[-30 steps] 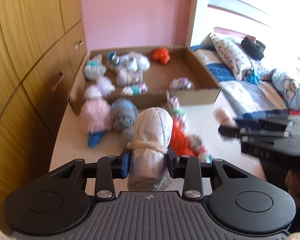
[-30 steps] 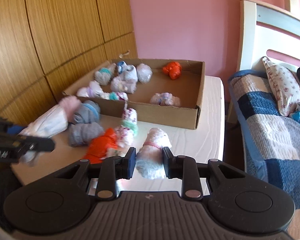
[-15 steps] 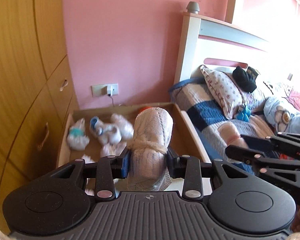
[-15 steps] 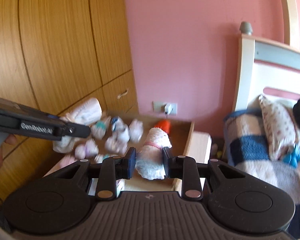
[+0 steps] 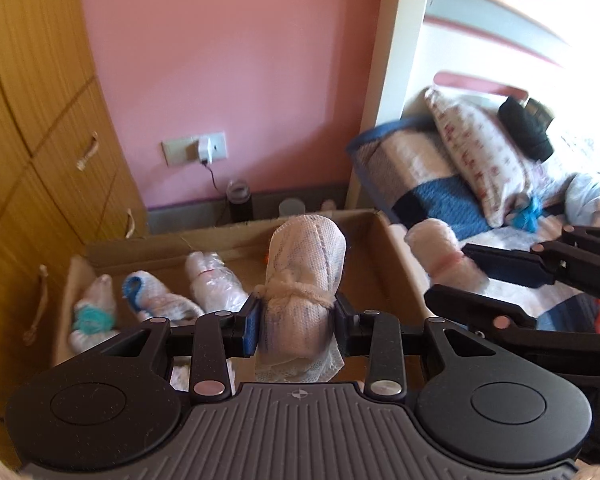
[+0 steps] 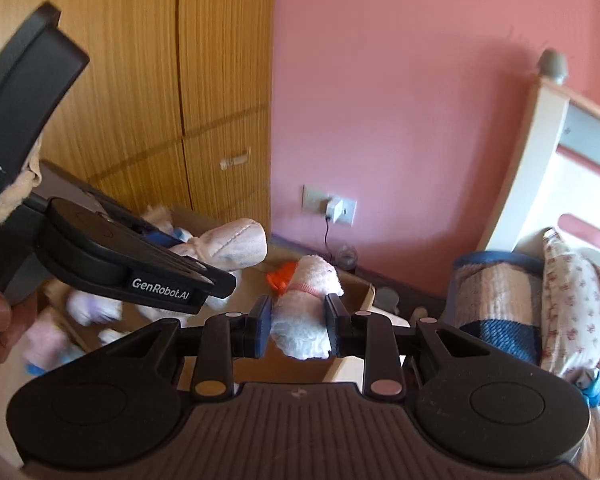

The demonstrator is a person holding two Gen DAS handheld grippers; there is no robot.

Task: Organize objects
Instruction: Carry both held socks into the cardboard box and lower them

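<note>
Here our left gripper (image 5: 296, 326) clamps a white bundle (image 5: 302, 300) upright over the cardboard box (image 5: 396, 264); our right gripper (image 6: 296, 330) pinches a smaller bundle (image 6: 306, 312), seemingly tilted; only the right view shows an orange item (image 6: 279, 276).

rolled sock bundles (image 5: 156, 300) lie in a cardboard box (image 5: 396, 264) before the wall, wardrobe (image 5: 40, 140) to its left, bed (image 5: 440, 184) to its right, a pillow (image 5: 480, 152) on it.
</note>
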